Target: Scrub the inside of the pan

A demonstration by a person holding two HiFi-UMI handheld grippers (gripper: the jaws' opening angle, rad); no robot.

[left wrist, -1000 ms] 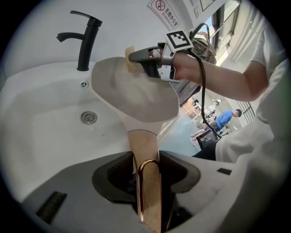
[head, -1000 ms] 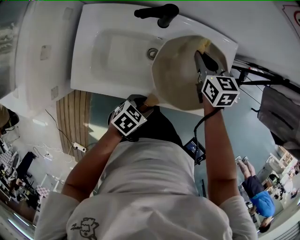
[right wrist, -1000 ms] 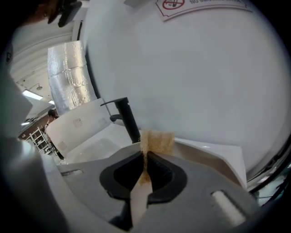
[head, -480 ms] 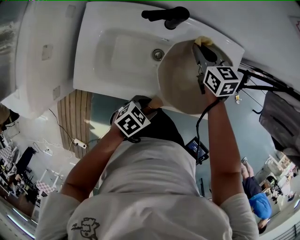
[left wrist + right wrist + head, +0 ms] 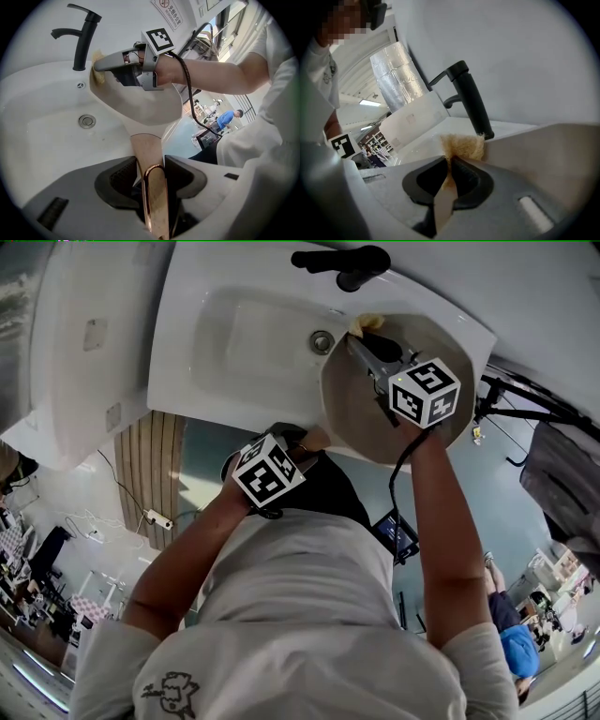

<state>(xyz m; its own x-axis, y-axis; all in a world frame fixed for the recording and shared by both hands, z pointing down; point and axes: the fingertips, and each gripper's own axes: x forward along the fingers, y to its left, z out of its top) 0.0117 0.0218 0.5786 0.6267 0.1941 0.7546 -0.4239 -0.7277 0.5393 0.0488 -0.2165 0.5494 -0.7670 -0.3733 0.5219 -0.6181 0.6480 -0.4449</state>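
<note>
Two grippers, two jobs. The left gripper (image 5: 147,164) has its fingers (image 5: 115,180) clamped tight on the coppery handle (image 5: 153,197) of the pan (image 5: 140,105), holding it out over the sink (image 5: 42,140), I'd guess so drips land in the basin. The right gripper (image 5: 450,164) fingers (image 5: 471,180) pinch a yellow sponge (image 5: 464,146) up at the far rim of the pan's inside, near the black faucet (image 5: 471,103). Scrubbing looks underway.

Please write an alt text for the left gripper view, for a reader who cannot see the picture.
The left claw clamps the copper-coloured handle of a pale pan, held tilted over a white sink. At the pan's far rim the right claw holds a yellow sponge, beside a black tap.
</note>
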